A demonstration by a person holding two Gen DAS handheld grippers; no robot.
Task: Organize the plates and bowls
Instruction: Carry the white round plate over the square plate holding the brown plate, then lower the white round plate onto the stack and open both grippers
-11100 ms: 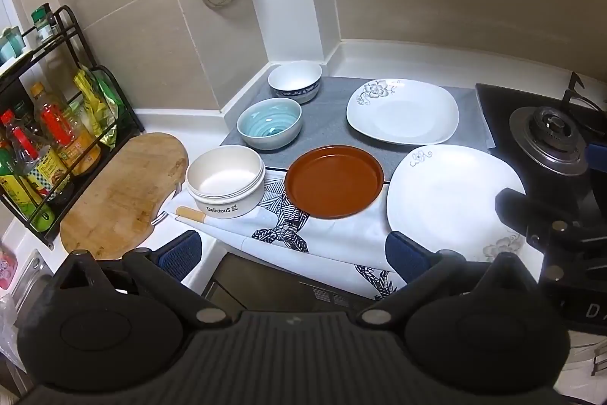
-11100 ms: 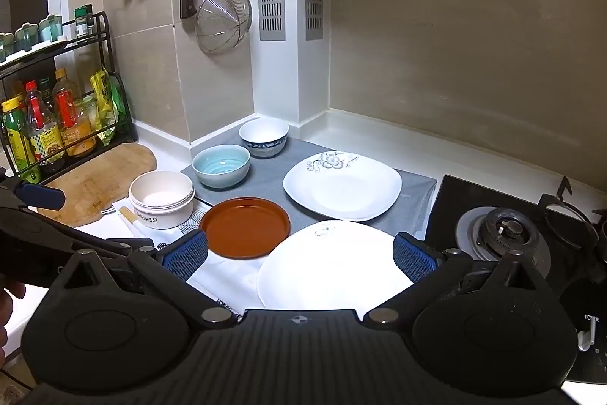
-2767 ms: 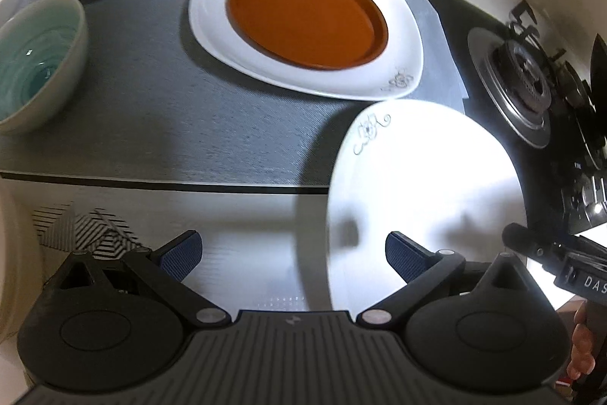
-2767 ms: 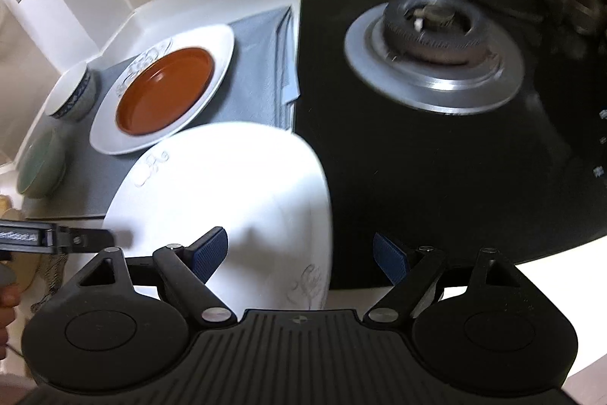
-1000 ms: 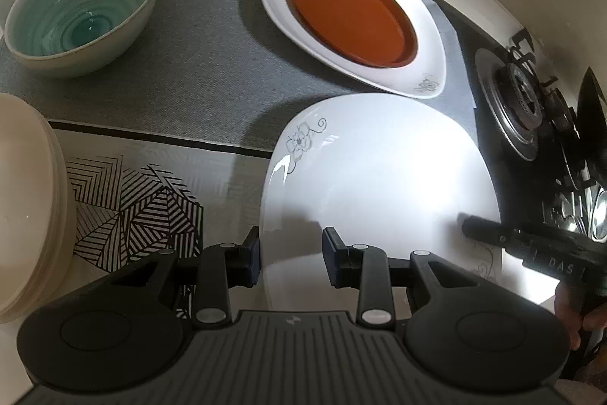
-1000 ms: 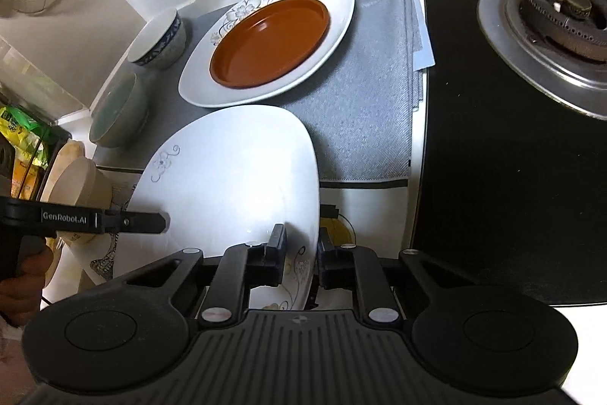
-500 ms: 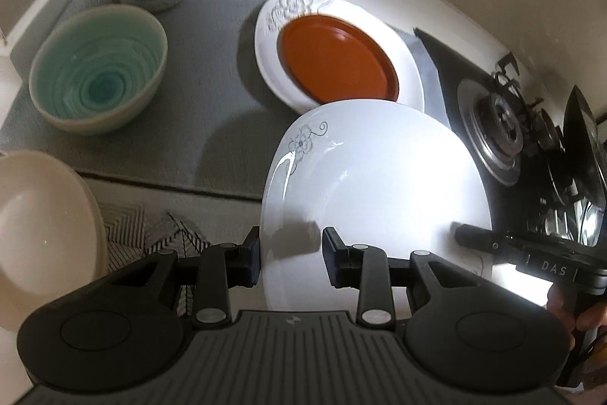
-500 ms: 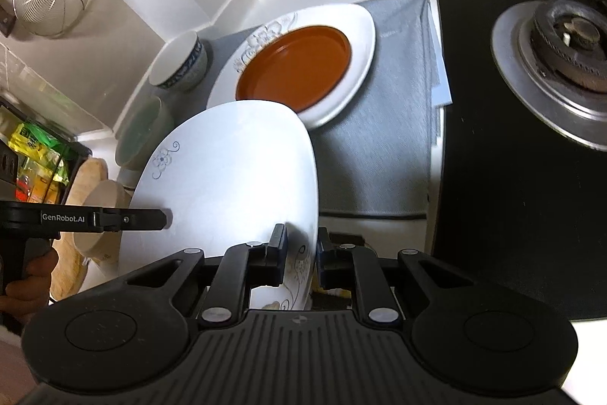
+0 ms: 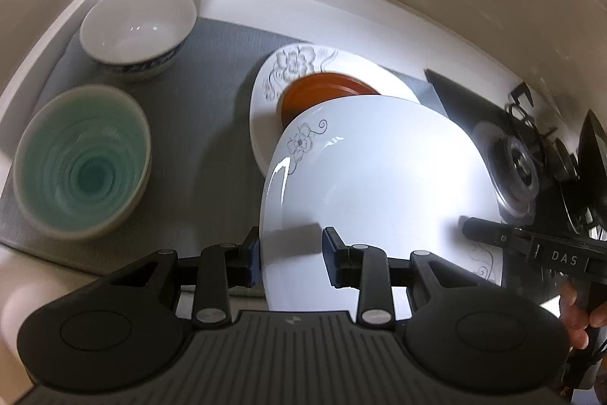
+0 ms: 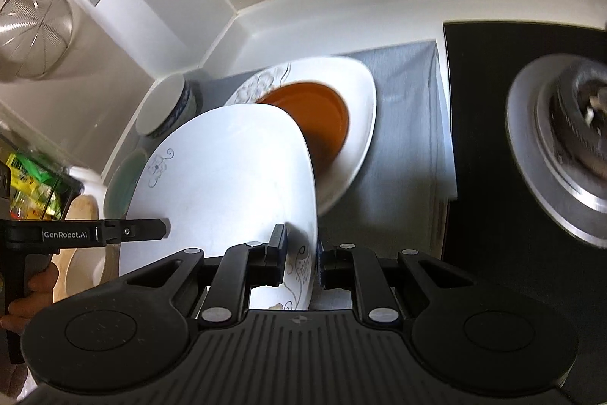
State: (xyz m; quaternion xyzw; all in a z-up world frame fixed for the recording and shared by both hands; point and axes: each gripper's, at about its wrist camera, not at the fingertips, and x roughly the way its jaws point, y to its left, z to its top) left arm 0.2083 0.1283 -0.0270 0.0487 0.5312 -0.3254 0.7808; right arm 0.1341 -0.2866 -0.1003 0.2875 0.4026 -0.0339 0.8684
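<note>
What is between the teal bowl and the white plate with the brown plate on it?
Only bare grey mat between teal bowl and that plate, in the left wrist view.

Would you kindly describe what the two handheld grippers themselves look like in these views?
Both are matte black plastic. The left gripper and right gripper each have a ribbed centre plate, two round housings, silver pivot screws on linkage arms, and blue-padded fingers. Seen from the side, the right one reads "DAS" and the left one "GenRobot.AI" in white. No cables or sleeves show.

Grey mat (image 9: 212, 71) on the white counter, gas burner (image 10: 569, 154) beside it, wire strainer (image 10: 30, 33) on the wall.
</note>
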